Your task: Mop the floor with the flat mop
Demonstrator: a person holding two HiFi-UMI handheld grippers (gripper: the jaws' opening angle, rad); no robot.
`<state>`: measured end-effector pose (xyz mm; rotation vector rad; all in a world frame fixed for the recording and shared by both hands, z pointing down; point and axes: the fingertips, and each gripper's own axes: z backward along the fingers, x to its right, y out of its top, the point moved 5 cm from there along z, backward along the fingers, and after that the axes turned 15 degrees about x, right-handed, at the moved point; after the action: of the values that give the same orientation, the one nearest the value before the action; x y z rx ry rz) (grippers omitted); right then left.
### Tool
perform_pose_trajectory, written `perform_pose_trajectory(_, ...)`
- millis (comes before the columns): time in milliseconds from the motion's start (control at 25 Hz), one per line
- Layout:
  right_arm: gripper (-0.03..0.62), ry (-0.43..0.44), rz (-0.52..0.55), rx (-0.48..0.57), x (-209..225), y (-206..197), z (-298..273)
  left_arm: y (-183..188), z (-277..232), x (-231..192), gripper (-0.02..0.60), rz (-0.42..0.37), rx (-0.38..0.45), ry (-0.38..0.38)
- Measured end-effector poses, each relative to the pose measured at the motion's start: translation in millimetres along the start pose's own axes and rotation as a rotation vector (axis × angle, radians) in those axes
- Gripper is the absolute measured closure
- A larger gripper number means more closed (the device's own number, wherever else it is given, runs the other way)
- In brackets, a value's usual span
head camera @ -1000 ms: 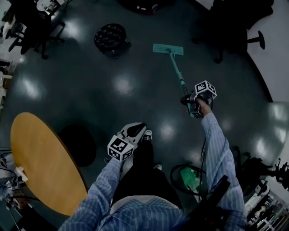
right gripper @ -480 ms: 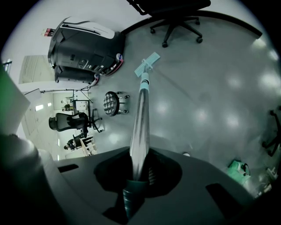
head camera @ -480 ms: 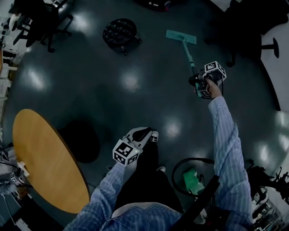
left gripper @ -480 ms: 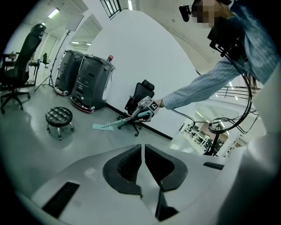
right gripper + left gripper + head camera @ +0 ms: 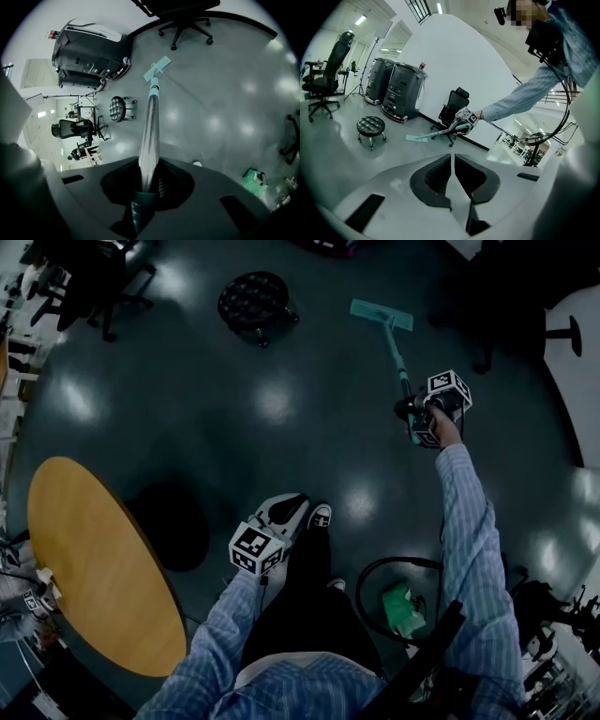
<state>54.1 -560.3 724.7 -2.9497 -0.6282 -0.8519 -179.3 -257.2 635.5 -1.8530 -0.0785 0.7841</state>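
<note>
The flat mop lies with its teal head on the dark floor far ahead, and its handle slants back to my right gripper, which is shut on the handle's end. In the right gripper view the silver handle runs from between the jaws out to the mop head. My left gripper hangs low beside a shoe, shut with nothing in it. From the left gripper view, the mop head and the right gripper show across the room.
A black round stool stands left of the mop head. An oval wooden table is at my near left. Office chairs stand far left, and another chair far right. A green object with a cable loop lies by my feet. Black machines line the wall.
My right arm has stretched forward, pushing the mop head a little farther away across the floor. The left gripper has stayed by the shoe.
</note>
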Motion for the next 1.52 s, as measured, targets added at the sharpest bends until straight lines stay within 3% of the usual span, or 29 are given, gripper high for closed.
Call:
perform_pose_trajectory(400, 0.539, -0.009, -0.009, -0.031, 62.7, -86.7, 51.2, 5.0, 12.3, 46.6, 0.555, -0.021, 0.021, -0.052)
perform_pose_trajectory(1080, 0.540, 0.006, -0.079, -0.076, 217.1, -312.7, 135.8, -21.0, 73.5, 159.3, 0.555, -0.077, 0.002, -0.163)
perform_pose_trajectory(1520, 0.540, 0.017, -0.115, -0.099, 284.9, -445.2, 186.0, -48.3, 131.9, 232.4, 0.555, -0.133, 0.004, -0.207)
